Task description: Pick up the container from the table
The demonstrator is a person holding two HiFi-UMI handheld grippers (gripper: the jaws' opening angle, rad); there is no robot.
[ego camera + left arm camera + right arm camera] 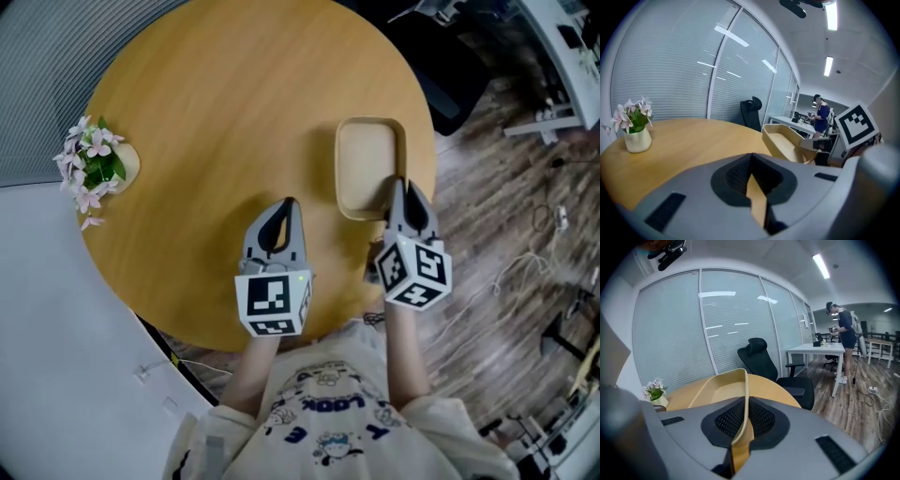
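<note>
A tan, shallow rectangular container point(368, 164) lies at the right side of the round wooden table point(216, 103). My right gripper point(399, 190) is shut on its near right rim; in the right gripper view the thin wall of the container point(719, 387) runs straight between the jaws of the right gripper point(745, 404). My left gripper point(285, 206) hovers over bare table to the left of the container, jaws together with nothing held. From the left gripper point(751, 164), the container point(785, 140) looks tilted, but I cannot tell if it is off the table.
A small pot of pink flowers point(98, 164) stands at the table's left edge. A black office chair point(450, 84) sits beyond the table on the right. A person point(843, 333) stands at desks far off. Cables lie on the wood floor point(539, 244).
</note>
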